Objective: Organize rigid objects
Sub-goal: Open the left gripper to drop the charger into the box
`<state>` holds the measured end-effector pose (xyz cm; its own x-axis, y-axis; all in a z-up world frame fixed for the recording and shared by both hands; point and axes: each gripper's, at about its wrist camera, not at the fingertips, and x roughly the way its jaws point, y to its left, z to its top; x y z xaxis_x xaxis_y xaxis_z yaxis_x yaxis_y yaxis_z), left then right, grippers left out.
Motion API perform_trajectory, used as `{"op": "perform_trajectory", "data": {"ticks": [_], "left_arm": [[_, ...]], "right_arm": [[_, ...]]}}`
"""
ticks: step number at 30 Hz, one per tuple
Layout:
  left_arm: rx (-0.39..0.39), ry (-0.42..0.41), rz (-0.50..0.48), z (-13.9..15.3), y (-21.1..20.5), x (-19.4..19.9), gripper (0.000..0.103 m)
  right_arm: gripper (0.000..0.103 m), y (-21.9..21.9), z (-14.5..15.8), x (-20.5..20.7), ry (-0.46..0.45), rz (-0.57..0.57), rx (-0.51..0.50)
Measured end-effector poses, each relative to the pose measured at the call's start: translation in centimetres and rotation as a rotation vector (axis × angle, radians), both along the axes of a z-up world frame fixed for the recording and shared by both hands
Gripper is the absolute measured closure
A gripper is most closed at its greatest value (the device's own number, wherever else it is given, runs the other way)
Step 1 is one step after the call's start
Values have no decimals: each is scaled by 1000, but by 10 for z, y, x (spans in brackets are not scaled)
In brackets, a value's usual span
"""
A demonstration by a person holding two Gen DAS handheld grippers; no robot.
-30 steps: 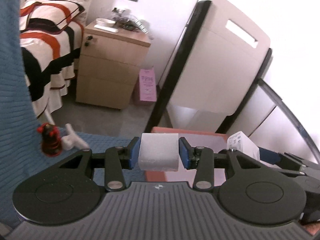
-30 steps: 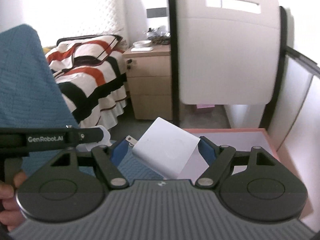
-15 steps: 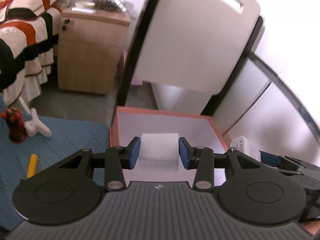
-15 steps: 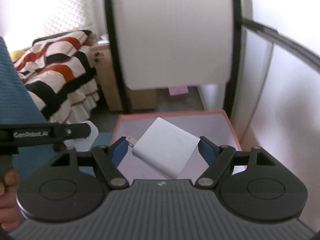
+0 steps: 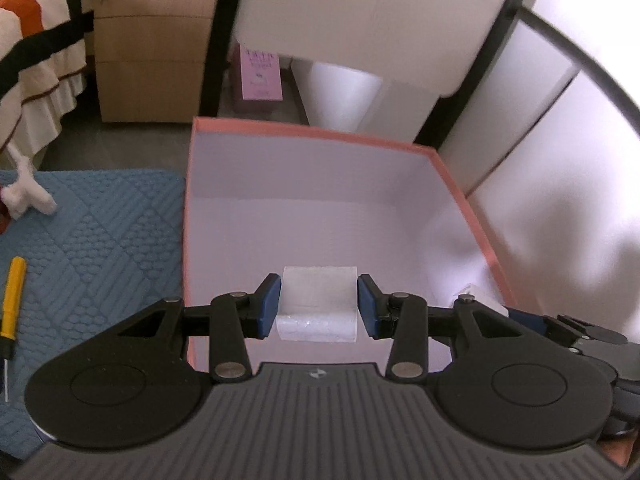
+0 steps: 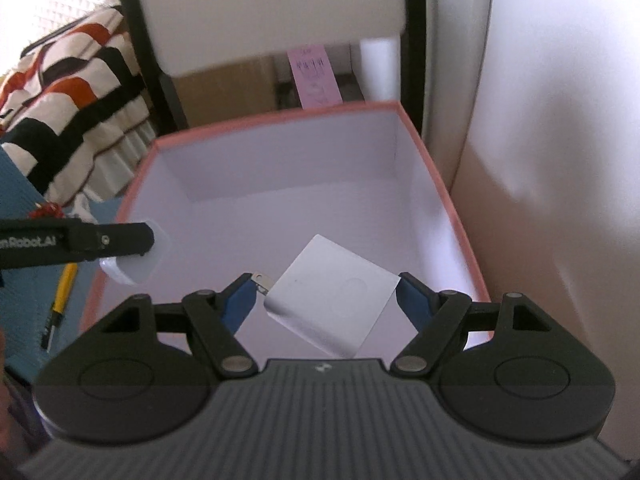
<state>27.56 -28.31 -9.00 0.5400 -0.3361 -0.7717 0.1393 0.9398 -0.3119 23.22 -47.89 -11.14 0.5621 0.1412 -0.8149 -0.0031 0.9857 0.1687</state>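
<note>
The left gripper (image 5: 319, 305) clamps a translucent white block (image 5: 317, 309) between its narrowly set pads, the right gripper (image 6: 325, 300) pinches a white plug-in charger (image 6: 333, 301) corner to corner, both above the pink-rimmed box (image 5: 466, 208) ahead.

Wooden drawer cabinet (image 5: 152, 40) is seen on grey floor (image 5: 120, 140) | striped bedding (image 5: 36, 48) left of cabinet | white black-framed panel (image 5: 360, 12) right of cabinet | bright daylight.
</note>
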Motion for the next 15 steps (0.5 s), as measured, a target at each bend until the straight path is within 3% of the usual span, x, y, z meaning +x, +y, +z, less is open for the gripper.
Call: {"op": "perform_trajectory", "data": {"ticks": [8,15], "left_arm": [[21,45,-32,-25,-14,4,55],[39,27,-41,-20,-12,2,54]], "right_arm": [[23,-8,-23,1,66,8,12],[24,-9,-27,4,98,16,17]]}}
